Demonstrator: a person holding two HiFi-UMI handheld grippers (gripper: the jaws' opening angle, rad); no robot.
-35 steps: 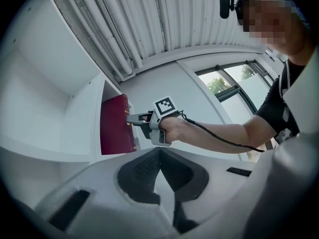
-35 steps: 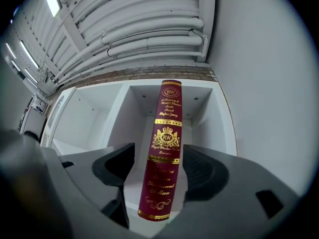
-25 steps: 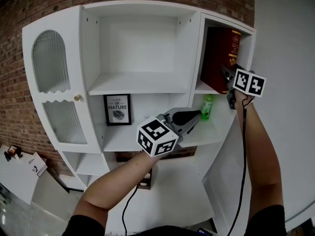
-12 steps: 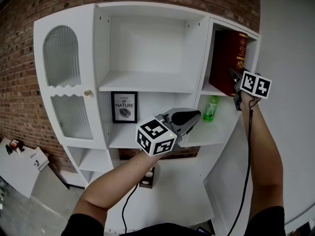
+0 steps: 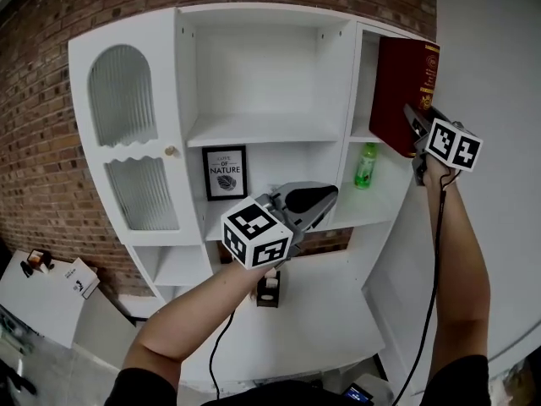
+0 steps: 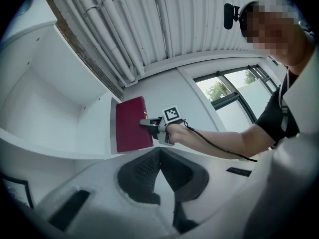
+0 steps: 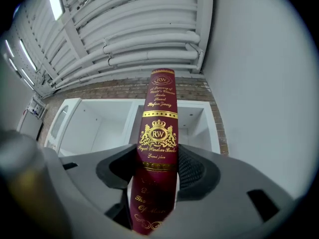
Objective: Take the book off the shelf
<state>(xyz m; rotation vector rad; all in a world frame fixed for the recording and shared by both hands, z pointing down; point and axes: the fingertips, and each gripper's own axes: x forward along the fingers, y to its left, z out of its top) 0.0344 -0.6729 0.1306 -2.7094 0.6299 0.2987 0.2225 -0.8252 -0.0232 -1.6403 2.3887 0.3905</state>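
Close by, pinching nothing in the shut left gripper (image 5: 328, 198). Higher up, squeezing the red book (image 5: 404, 91) by its spine with the right gripper (image 5: 416, 123), sticking out of the top right shelf (image 5: 262, 129) nook. Next: pull straight back, gripping tight.

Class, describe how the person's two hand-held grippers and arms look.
The left hand-held gripper and right hand-held gripper are grey with black pads; each carries a white cube with black square markers and trails a thin black cable. Short black sleeves.
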